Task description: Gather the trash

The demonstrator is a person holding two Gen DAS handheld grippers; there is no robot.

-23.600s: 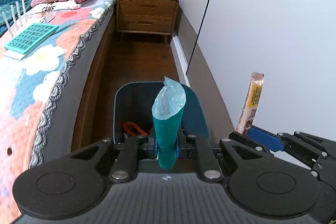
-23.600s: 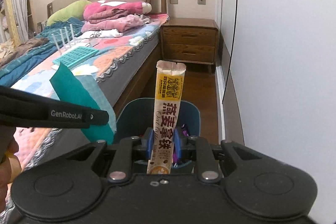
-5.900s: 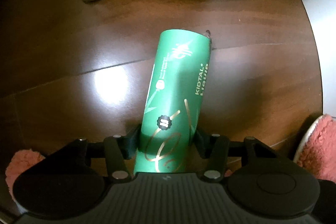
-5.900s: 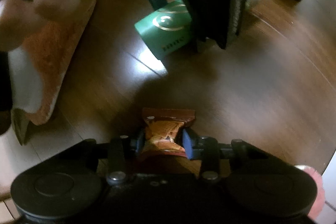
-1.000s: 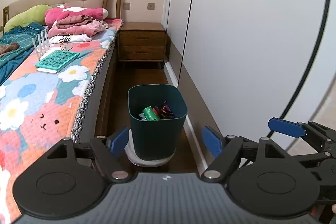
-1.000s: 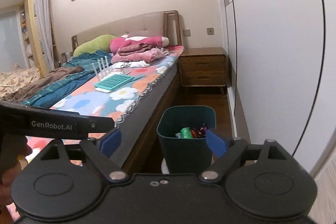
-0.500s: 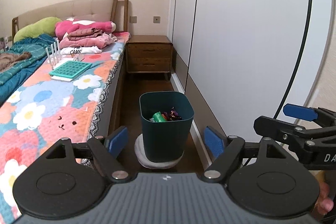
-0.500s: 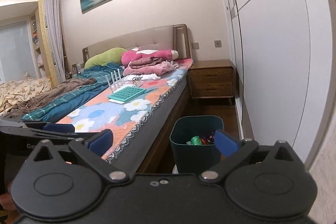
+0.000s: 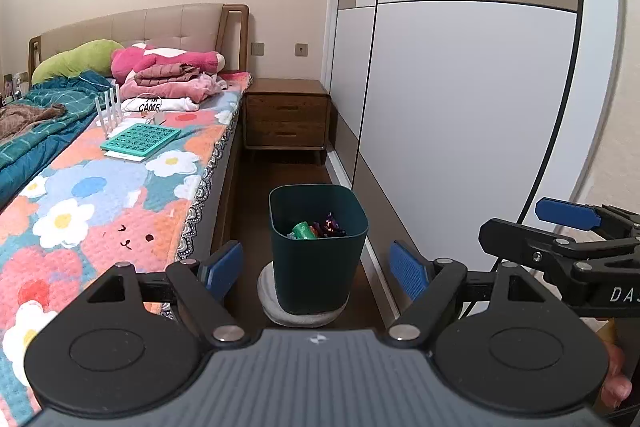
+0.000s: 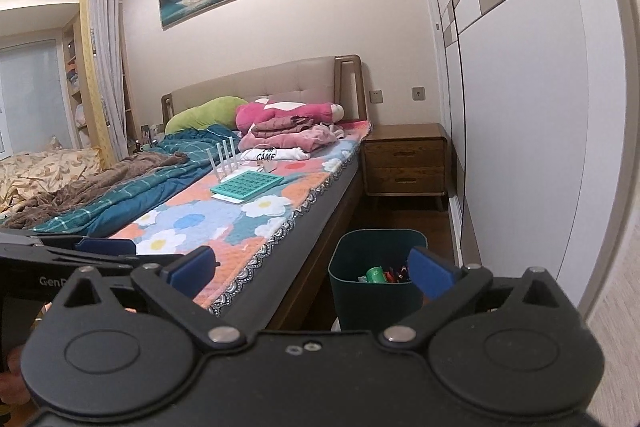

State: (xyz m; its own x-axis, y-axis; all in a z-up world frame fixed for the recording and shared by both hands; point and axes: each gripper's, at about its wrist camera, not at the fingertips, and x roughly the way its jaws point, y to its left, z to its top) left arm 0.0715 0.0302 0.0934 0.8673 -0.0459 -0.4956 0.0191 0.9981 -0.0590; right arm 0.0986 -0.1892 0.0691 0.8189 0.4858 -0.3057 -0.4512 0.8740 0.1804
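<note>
A dark teal trash bin (image 9: 318, 267) stands on the wood floor between the bed and the wardrobe; it also shows in the right wrist view (image 10: 374, 303). Inside it lie a green tube (image 9: 303, 230) and several coloured wrappers (image 9: 329, 225). My left gripper (image 9: 318, 271) is open and empty, held back from the bin and well above the floor. My right gripper (image 10: 312, 269) is open and empty too, and it shows at the right edge of the left wrist view (image 9: 568, 223). Both are apart from the bin.
A bed (image 9: 120, 195) with a flowered blanket runs along the left, with a teal grid tray (image 9: 140, 141) and folded clothes (image 9: 172, 83) on it. A wooden nightstand (image 9: 286, 121) stands at the far end. A white wardrobe (image 9: 460, 115) lines the right. A grey slipper (image 9: 276, 303) lies under the bin.
Both grippers have pulled back and risen, so the bin looks smaller and farther away. Both stay open and empty.
</note>
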